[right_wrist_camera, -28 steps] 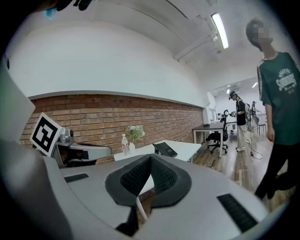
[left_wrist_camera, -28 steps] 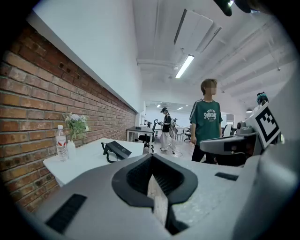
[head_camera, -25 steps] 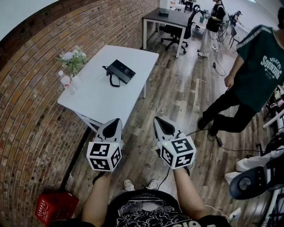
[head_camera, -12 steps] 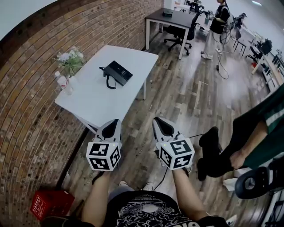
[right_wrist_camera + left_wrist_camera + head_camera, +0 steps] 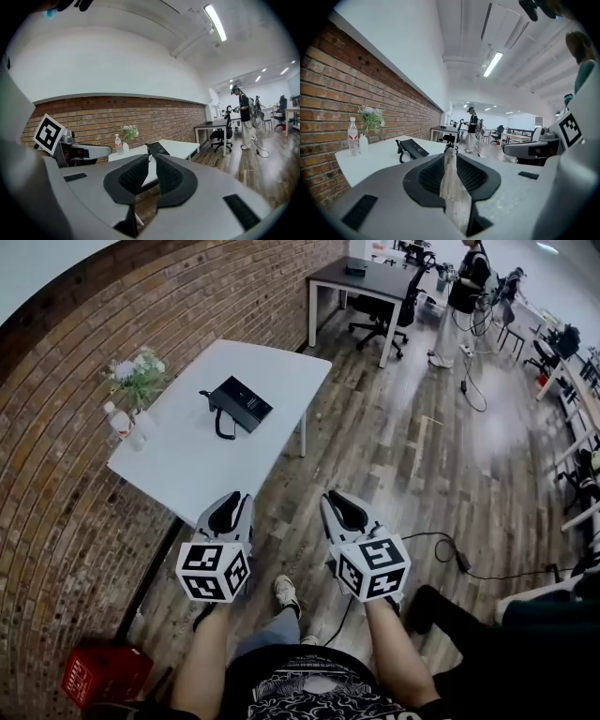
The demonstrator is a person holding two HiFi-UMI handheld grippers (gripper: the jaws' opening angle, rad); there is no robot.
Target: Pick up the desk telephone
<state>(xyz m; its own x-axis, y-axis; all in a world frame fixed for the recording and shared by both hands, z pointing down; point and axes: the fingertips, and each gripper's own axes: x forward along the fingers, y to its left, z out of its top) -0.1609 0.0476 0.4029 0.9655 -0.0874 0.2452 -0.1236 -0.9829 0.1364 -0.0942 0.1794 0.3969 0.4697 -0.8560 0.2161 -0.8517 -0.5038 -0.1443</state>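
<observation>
Desk telephone (image 5: 242,401) lies on the white table (image 5: 187,465), its print unreadable.

Matt plastic, brick and wood

The desk telephone (image 5: 239,401) is seen in matt black plastic on a smooth, matt white tabletop (image 5: 187,474). At the tabletop's left edge a clear plastic bottle (image 5: 114,418) is set. Rough red brick is shown on the wall (image 5: 56,484); the floor (image 5: 403,465) is laid in worn wood planks with a faint sheen.

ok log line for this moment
phase: pre-grasp | black desk telephone: on white table, untouched | left gripper, right gripper: jaws opening, empty
</observation>
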